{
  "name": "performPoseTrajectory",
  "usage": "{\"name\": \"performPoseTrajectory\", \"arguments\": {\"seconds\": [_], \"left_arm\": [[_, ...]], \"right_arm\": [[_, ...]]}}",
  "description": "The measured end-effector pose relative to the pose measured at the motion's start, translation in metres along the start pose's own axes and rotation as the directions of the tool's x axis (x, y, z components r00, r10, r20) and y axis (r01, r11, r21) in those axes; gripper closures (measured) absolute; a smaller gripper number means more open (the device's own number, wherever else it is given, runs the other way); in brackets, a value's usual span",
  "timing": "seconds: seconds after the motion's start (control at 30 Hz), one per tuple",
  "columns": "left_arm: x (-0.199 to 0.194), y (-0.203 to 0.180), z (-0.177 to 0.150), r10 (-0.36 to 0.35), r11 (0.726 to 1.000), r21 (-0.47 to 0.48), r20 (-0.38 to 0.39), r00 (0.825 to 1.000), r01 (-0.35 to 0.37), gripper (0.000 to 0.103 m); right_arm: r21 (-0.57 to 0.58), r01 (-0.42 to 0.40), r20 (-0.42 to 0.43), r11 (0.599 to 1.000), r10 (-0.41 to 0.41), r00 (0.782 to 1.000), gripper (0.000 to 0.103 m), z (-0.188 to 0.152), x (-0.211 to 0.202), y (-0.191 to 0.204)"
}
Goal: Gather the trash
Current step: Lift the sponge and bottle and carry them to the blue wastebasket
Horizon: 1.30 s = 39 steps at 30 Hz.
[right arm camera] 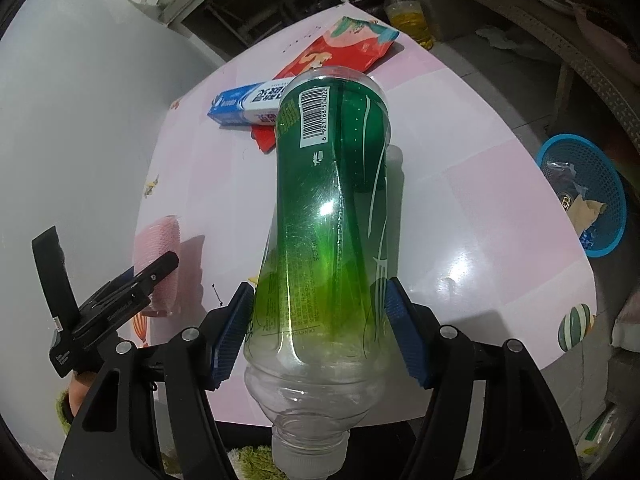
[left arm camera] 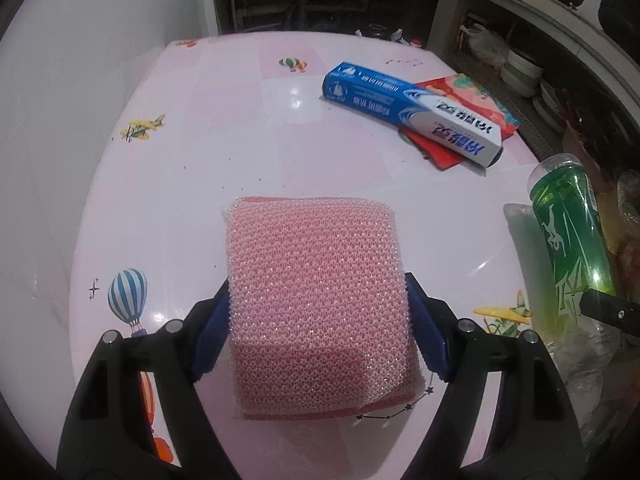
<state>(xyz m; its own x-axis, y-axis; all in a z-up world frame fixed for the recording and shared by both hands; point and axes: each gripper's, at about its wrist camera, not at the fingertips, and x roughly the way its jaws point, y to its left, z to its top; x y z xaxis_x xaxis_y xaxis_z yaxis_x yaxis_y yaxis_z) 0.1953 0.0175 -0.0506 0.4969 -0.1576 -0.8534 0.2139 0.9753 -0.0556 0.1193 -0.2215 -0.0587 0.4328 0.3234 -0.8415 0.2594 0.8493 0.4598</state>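
Pink sponge (left arm camera: 316,300) between left tongs (left arm camera: 318,328)

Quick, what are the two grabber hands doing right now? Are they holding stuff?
Left gripper: closed on the pink sponge.
Right gripper: closed on the green bottle.

Pink table (left arm camera: 248,128), glossy cover printed with balloons and planes. On it lay a blue toothpaste box (left arm camera: 412,110), resting partly across a red snack packet (left arm camera: 472,100). Both sat toward the far edge.
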Motion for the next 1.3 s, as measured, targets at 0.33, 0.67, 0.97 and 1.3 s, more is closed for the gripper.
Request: {"name": "performPoseTrajectory", "arguments": {"seconds": [0.33, 0.67, 0.97, 1.3], "left_arm": [[-0.027, -0.021, 0.004, 0.013, 0.998, 0.066, 0.083, 0.997, -0.018, 0.028], [-0.045, -0.046, 0.009, -0.002, 0.992, 0.127, 0.136, 0.991, -0.015, 0.028], [-0.061, -0.096, 0.017, -0.055, 0.973, 0.231, 0.192, 0.980, 0.009, 0.028], [-0.067, -0.145, 0.022, -0.089, 0.947, 0.321, 0.217, 0.972, 0.015, 0.028]], "right_arm": [[0.007, 0.006, 0.045, 1.000, -0.006, 0.999, 0.038, -0.008, -0.017, -0.006], [0.063, -0.012, 0.099, 0.998, 0.006, 0.995, 0.038, -0.021, -0.035, -0.022], [0.107, -0.011, 0.216, 0.994, -0.013, 0.976, 0.038, -0.023, -0.083, -0.043], [0.162, -0.015, 0.263, 0.987, -0.029, 0.964, 0.038, -0.028, -0.103, -0.070]]}}
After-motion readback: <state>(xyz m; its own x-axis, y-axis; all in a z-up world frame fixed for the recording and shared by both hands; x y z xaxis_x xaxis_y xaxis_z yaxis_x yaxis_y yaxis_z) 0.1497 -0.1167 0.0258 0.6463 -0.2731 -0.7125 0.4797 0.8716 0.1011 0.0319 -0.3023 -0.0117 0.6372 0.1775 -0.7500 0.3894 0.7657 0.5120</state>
